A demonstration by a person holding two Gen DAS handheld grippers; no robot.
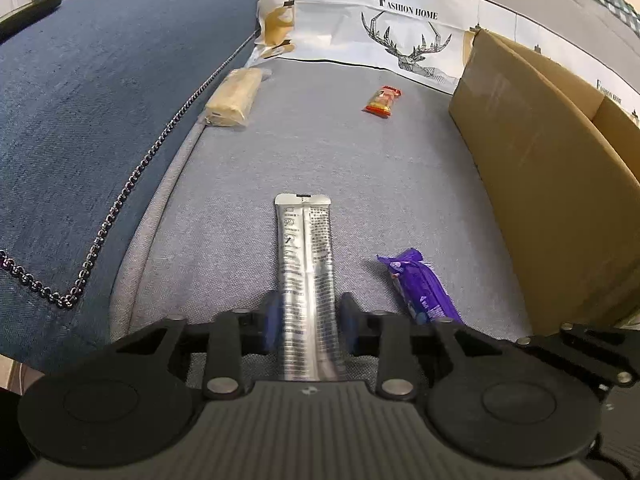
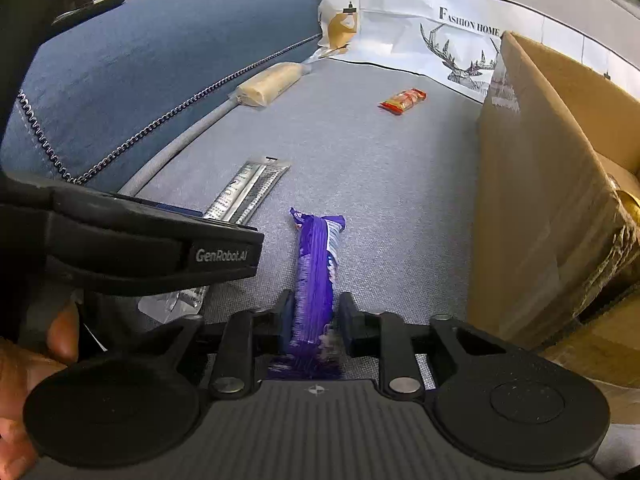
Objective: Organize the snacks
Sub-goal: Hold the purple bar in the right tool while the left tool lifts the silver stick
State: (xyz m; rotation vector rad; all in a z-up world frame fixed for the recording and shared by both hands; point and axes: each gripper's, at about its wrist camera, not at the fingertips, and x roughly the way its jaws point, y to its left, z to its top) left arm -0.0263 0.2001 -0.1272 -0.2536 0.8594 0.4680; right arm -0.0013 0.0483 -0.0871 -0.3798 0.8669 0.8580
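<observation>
My left gripper is shut on a long silver snack stick that points away along the grey sofa seat. The silver stick also shows in the right wrist view. My right gripper is shut on a purple snack bar, also in the left wrist view. A small red snack packet lies farther back, also in the right wrist view. A pale wrapped biscuit pack rests against the blue armrest, also in the right wrist view.
An open cardboard box stands at the right on the seat, also in the right wrist view. A blue armrest rises at the left. A white "Fashion Home" deer cover hangs at the back. The left gripper's body crosses the right view.
</observation>
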